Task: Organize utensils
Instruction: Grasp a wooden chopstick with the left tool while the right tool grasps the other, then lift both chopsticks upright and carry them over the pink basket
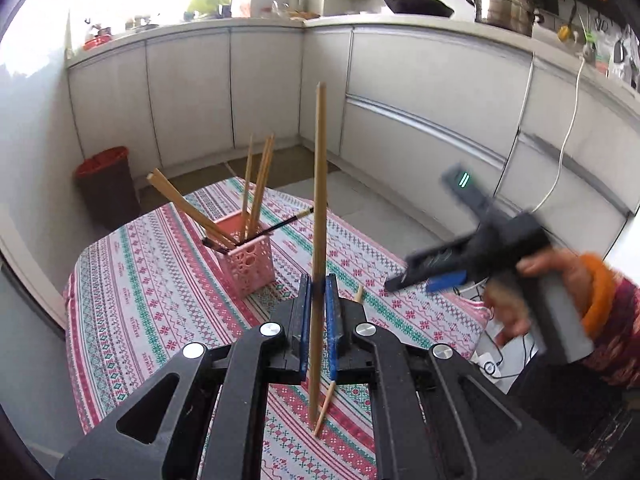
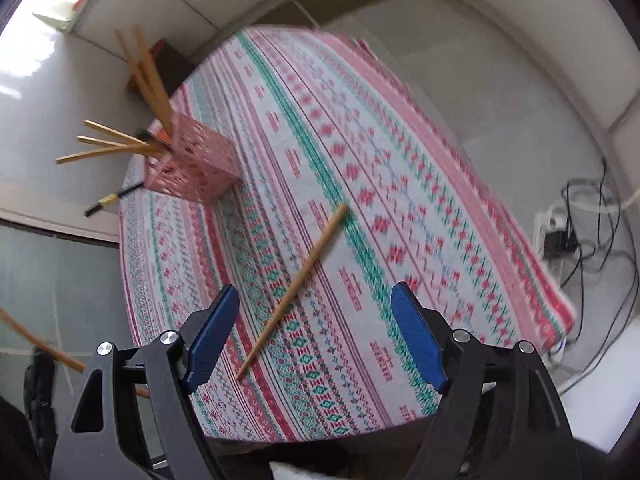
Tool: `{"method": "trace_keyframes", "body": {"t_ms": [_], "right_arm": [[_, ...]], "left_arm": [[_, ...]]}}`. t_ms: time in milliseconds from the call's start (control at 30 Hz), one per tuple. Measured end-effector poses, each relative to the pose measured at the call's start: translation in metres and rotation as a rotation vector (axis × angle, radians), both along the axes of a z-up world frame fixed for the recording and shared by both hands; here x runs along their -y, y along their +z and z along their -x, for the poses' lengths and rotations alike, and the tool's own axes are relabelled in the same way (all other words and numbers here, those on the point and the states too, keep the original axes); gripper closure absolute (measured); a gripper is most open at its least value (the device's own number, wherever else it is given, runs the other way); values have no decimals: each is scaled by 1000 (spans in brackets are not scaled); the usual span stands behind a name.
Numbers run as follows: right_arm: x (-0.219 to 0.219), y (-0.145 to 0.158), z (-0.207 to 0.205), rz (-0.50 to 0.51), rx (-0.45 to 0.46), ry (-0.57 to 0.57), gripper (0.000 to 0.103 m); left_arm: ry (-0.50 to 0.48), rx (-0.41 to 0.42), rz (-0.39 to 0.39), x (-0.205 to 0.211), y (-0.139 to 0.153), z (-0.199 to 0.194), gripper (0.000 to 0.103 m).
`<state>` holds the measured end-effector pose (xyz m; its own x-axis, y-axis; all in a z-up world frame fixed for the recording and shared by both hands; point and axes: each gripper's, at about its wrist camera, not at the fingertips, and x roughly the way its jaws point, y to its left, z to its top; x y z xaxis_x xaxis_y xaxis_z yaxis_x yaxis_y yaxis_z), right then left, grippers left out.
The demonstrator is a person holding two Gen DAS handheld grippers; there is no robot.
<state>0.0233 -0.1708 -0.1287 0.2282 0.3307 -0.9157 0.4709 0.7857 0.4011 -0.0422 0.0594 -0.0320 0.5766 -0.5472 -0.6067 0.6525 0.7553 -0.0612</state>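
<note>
Chopsticks are the working items. Left wrist view: the left claw (image 1: 319, 300) is clenched on one wooden chopstick (image 1: 319, 200), which stands near upright between the blue pads (image 1: 330, 320), its upper end well above the fingers and its lower end reaching down toward the patterned tablecloth (image 1: 160, 280). A second chopstick (image 1: 325, 410) lies flat on the cloth under the claw; only its two ends show past the right finger. A pink perforated basket (image 1: 250, 266) stands on the table beyond and to the left of the claw. It holds several wooden chopsticks (image 1: 256, 184) leaning at different angles, plus one black chopstick with a pale tip (image 1: 276, 226) lying across its rim. The right claw (image 1: 424, 280) is off to the right above the table edge, motion-blurred, held in the person's hand (image 1: 524, 292); its opening cannot be judged from here. White cabinets (image 1: 420, 80) run behind, and a red-rimmed bin (image 1: 106, 184) sits on the floor at left. Right wrist view: the right claw (image 2: 316, 332) is released, blue pads (image 2: 416, 336) wide apart, nothing between them, hovering over the near part of the table. The loose chopstick (image 2: 294, 292) lies diagonally on the tablecloth (image 2: 400, 160) just ahead of the fingers, not touching them. The pink basket (image 2: 192, 160) is at the far left of the table, well apart from the loose chopstick. Cables and a power strip (image 2: 560, 240) are on the floor at right.
</note>
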Motion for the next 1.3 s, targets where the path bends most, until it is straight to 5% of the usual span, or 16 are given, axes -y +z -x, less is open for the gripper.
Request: {"method": "trace_keyframes", "body": {"t_ms": [100,333,400,433,467,533,600,633,667,733,833,1067,1200,1300], "right_arm": [[-5,-29,-5,-36,-90,-55,27],[-26,-61,-42,101,-170,-138,36],[-36,-75,-48,99,-210,-122,68],[-43,-80,-51,137,-225,-108,71],[-48,-76,-53,174,-194,-97,90],[-52,-79,-54,159,-187,-88,94],[-45,-80,-50,120,-165,-129,95],[-40,-80,-48,103,-162,-141,95],[-36,-79,-46,92,-155,-150,95],[-26,-74,-43,92,-141,-154,95],[-13,-67,-38,69,-126,-148,95],[8,-45,-25,55,-93,-114,95],[18,-34,-16,64,-58,-117,95],[25,-25,-12,66,-38,-114,95]], "left_arm": [[-3,19,20,-7,7,5,97],[2,49,48,-19,13,6,97],[14,45,57,-26,17,6,97],[23,39,57,-30,17,4,97],[37,29,53,-35,16,1,97],[64,-6,50,-43,12,-7,96],[63,-109,2,-45,-2,-19,96],[74,-155,-40,-44,-12,-25,88],[74,-262,-89,-41,-30,-33,67],[58,-469,-195,-28,-74,-42,55],[38,-551,-335,-3,-115,-37,57],[-28,-598,-462,44,-154,-18,46],[-26,-582,-566,60,-180,-11,51],[-33,-561,-561,68,-181,-7,97]]}}
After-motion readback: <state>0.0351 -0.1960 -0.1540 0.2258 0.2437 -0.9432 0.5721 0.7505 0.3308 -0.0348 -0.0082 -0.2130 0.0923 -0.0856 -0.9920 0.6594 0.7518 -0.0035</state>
